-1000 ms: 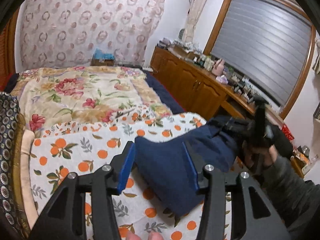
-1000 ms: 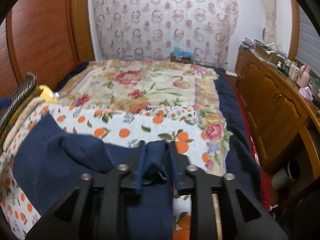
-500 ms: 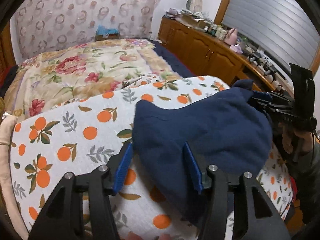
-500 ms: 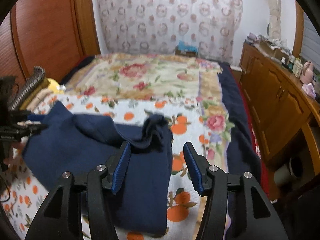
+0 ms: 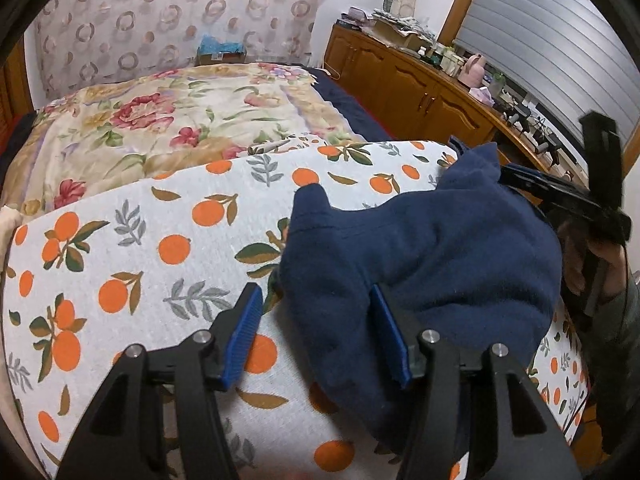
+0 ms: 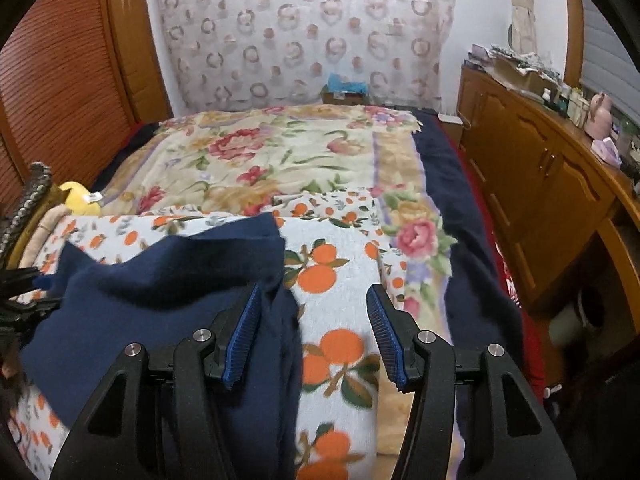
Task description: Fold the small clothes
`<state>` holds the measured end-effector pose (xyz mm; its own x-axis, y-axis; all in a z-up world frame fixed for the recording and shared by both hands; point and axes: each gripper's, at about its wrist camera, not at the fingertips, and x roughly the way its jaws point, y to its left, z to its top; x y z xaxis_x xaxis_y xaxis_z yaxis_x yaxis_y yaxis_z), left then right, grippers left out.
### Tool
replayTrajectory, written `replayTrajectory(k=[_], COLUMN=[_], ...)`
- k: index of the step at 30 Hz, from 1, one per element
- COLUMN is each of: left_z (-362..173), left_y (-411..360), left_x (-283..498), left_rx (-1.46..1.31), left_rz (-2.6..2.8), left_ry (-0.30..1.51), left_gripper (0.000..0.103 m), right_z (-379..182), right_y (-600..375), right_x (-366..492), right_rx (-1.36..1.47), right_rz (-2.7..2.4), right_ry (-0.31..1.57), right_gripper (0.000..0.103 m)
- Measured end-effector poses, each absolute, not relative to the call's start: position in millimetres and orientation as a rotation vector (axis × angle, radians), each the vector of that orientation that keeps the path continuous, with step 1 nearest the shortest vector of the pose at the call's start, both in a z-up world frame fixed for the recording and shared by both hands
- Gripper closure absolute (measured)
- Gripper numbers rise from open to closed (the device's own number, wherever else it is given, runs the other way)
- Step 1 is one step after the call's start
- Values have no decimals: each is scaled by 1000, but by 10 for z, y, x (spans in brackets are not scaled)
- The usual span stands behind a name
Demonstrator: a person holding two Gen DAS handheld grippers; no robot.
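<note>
The navy garment [image 5: 420, 264] lies bunched on the orange-print sheet [image 5: 140, 264] covering the near end of the bed [image 6: 280, 152].

Left tongs [image 5: 316, 328]: released, having just widened. The garment's near edge lies between the blue pads [image 5: 244, 332]; neither presses it. Its lower hem is hidden behind the tongs' frame.

Right tongs [image 6: 312, 332]: released, having just widened. The garment's corner [image 6: 280, 320] lies against the pad at 9 o'clock; bare sheet fills the rest of the gap.

In the left view, at 3 o'clock, the right tongs and the person's hand [image 5: 600, 264] are partly cut off. How many layers the garment has cannot be made out.
</note>
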<state>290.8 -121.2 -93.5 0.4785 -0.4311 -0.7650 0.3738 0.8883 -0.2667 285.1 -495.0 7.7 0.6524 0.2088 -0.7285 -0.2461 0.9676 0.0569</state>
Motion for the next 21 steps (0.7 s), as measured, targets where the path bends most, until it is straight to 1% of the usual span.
replayTrajectory(k=[2, 5, 8, 13, 14, 16, 17, 18, 21], left_z=[-933, -922, -912, -911, -919, -921, -931, -930, -872], left_y=[-1207, -1187, -1182, -1113, -1100, -1081, -1074, -1071, -1076], left_x=[2918, 2924, 2969, 3023, 3032, 3019, 3021, 3013, 2969], left_rx=[-68, -72, -94, -168, -189, -198, -208, -215, -222], left_rz=[-494, -494, -505, -539, -559, -563, -574, -581, -607], left_ry=[955, 954, 961, 974, 979, 978, 983, 981, 958], left_gripper=[47, 47, 47, 48, 54, 61, 66, 73, 88], right_z=[124, 102, -46, -185, -192, -201, -198, -196, -194], right_y=[-4951, -4887, -4804, -4805, -4794, -4798, -4802, -4801, -4766], right_x=[2749, 2659, 2674, 2749, 2746, 2737, 2739, 2731, 2690], right_rx=[-33, -22, -55, 21, 22, 31, 29, 34, 44], right_rz=[286, 354, 360, 407, 413, 429, 434, 447, 489], right_ry=[820, 851, 900, 966, 965, 967, 968, 972, 972], right_gripper=[47, 40, 38, 39, 38, 38, 41, 49, 65])
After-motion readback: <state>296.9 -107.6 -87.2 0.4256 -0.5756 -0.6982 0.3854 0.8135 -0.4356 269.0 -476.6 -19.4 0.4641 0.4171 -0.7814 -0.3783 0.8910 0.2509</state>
